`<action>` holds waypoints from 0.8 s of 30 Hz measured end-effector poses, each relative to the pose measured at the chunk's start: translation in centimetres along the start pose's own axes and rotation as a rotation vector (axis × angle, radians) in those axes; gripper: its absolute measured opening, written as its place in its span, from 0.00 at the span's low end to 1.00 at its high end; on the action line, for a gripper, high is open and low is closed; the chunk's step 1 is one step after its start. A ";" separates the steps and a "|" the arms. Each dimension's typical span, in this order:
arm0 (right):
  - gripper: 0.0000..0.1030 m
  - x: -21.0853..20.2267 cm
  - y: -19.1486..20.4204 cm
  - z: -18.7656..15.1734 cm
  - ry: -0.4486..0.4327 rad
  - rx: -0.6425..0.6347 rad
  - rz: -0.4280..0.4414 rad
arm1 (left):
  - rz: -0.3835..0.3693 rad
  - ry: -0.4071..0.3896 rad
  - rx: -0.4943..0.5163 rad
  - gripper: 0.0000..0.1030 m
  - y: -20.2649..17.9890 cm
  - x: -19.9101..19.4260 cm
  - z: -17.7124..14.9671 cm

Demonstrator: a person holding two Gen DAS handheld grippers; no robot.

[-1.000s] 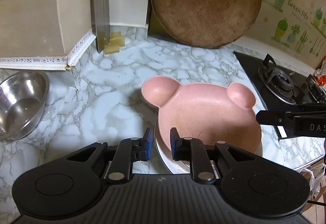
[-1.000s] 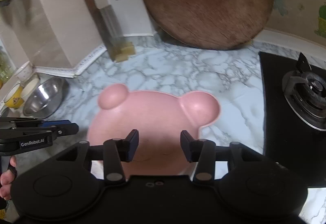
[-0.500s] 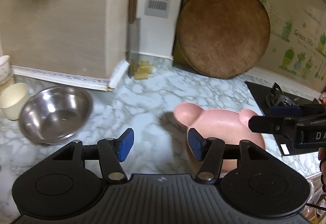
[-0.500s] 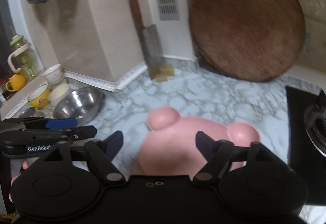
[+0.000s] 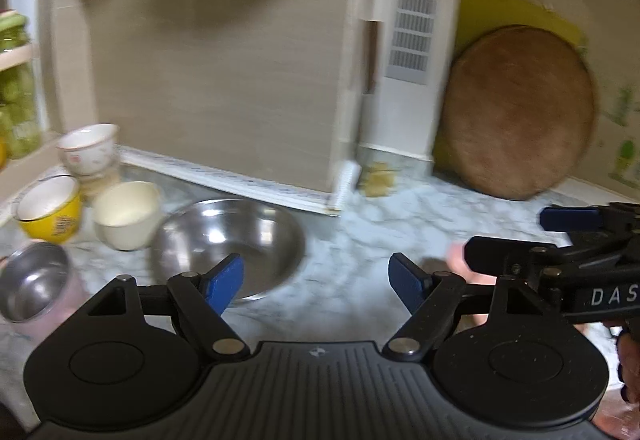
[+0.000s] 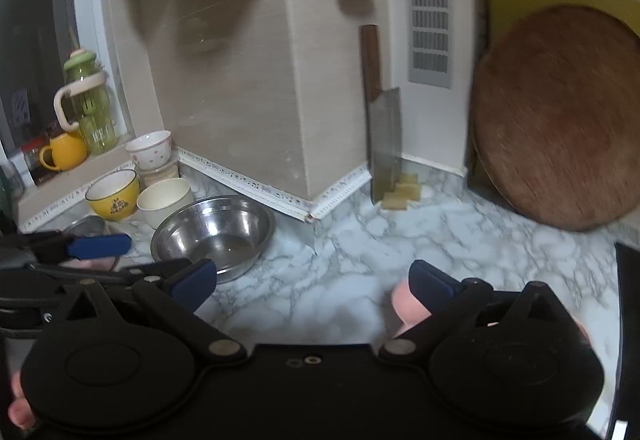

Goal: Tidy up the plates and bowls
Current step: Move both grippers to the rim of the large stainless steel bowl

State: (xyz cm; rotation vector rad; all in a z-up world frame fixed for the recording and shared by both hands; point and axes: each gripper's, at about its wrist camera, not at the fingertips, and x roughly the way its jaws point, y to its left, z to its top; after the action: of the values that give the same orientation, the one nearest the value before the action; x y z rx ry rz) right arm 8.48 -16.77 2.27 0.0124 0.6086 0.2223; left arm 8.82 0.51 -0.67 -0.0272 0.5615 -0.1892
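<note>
My left gripper (image 5: 316, 280) is open and empty above the marble counter, just right of a large steel bowl (image 5: 228, 244). My right gripper (image 6: 312, 280) is open and empty too. The pink bear-shaped bowl (image 6: 404, 304) lies low at the right, mostly hidden behind my right gripper; only one ear shows. In the left wrist view its ear (image 5: 456, 260) peeks from behind the right gripper's fingers. At the left stand a cream bowl (image 5: 126, 213), a yellow bowl (image 5: 50, 213), a white patterned bowl (image 5: 88, 147) and a small steel bowl (image 5: 32, 282).
A round wooden board (image 6: 560, 115) leans on the back wall at the right. A cleaver (image 6: 384, 135) leans at the wall corner beside yellow sponges (image 6: 402, 191). A black stove edge (image 6: 626, 300) lies far right. A green bottle (image 6: 90, 107) and yellow mug (image 6: 64, 151) sit on the left ledge.
Both grippers have pulled back and swung left, away from the pink bear bowl, and opened wider. The group of bowls at the left has come into view.
</note>
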 end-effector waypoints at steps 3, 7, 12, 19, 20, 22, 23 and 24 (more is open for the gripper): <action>1.00 1.5 1.3 0.5 0.001 0.001 -0.009 | 0.039 0.004 -0.022 0.77 1.7 0.8 0.3; 1.00 3.7 2.4 1.3 -0.001 0.014 -0.014 | 0.107 0.000 -0.035 0.77 3.7 2.0 0.7; 1.00 6.6 3.4 2.0 -0.001 0.028 -0.023 | 0.158 0.017 -0.088 0.77 6.8 3.9 1.7; 1.00 11.5 4.7 3.1 0.045 0.030 -0.069 | 0.217 0.064 -0.132 0.77 10.0 7.4 2.2; 1.00 12.4 4.8 3.2 0.058 0.032 -0.075 | 0.227 0.077 -0.141 0.77 10.5 8.1 2.2; 1.00 14.0 4.9 3.2 0.091 0.046 -0.077 | 0.239 0.104 -0.157 0.77 11.3 9.4 2.2; 1.00 14.8 5.0 3.2 0.111 0.052 -0.071 | 0.248 0.119 -0.164 0.77 11.8 10.1 2.1; 1.00 15.6 5.1 3.2 0.130 0.057 -0.069 | 0.254 0.135 -0.174 0.77 12.1 10.7 2.0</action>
State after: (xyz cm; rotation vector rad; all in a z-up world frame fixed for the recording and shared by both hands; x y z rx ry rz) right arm 21.67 -8.37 -3.53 0.0321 0.7436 0.1392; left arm 20.87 10.35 -5.52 -0.1122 0.7091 0.1061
